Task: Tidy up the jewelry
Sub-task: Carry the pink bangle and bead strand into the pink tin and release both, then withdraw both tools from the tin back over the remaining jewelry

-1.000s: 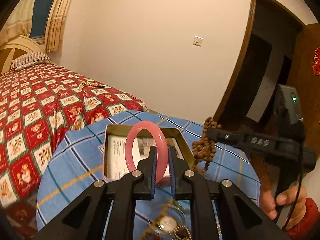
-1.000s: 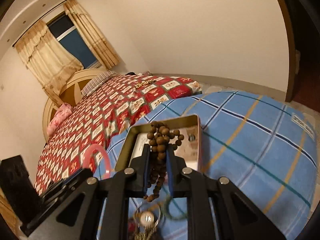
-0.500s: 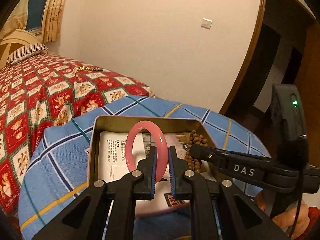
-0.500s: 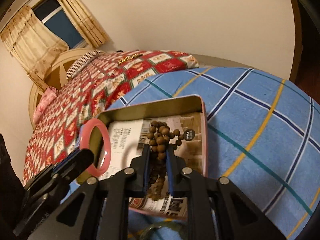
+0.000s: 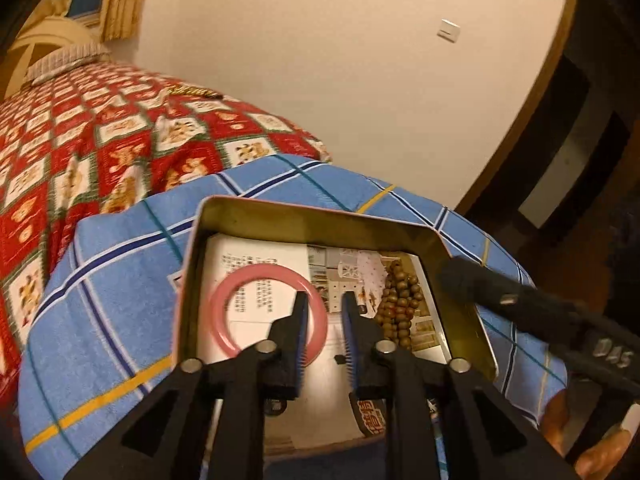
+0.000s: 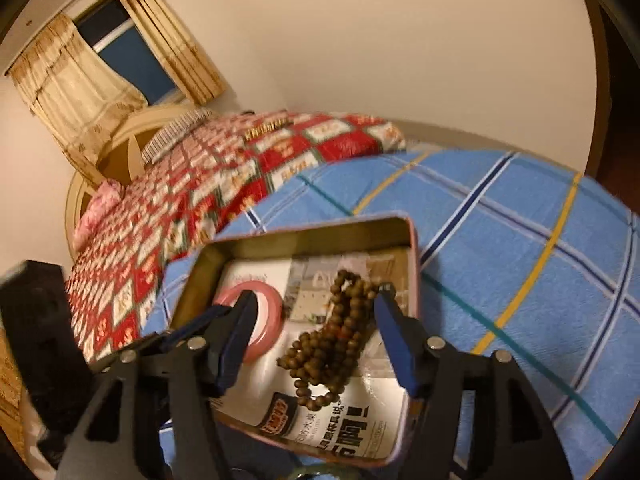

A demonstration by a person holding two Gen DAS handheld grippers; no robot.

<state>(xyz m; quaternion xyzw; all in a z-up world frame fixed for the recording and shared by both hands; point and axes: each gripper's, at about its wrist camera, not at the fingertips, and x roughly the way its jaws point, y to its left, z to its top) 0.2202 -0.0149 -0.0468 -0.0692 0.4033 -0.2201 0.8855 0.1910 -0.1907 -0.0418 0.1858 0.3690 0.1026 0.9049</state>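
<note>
Tin [image 5: 328,216]: open metal box, centre of both views, on a blue plaid cloth [image 5: 120,280]; rounded corners, upright walls, floor lined with printed paper [image 6: 360,424].
Bangle [image 5: 228,312]: pink ring lying flat on the tin floor, left half, close to the left wall.
Beads [image 6: 332,336]: brown string heaped on the tin floor, right of the bangle and apart from it; in the left view they lie near the right wall.
Left gripper [image 5: 324,320]: jaws have just been opening and stand narrowly apart; the left finger crosses over the bangle's right rim, and the bangle lies free of the pads.
Right gripper [image 6: 316,320]: jaws have just been opening and stand wide; the beads lie between them, and neither pad presses on them.
Open room: bare paper shows at the tin's near end, lower centre of the right view; cloth is free to the right of the tin.
Edges: cloth falls away at upper right; a red patterned bedspread [image 5: 80,132] borders it at upper left.
Writing: "DAS" on the right gripper's body, lower right of the left view; large Chinese print on the paper, not legible in full.
</note>
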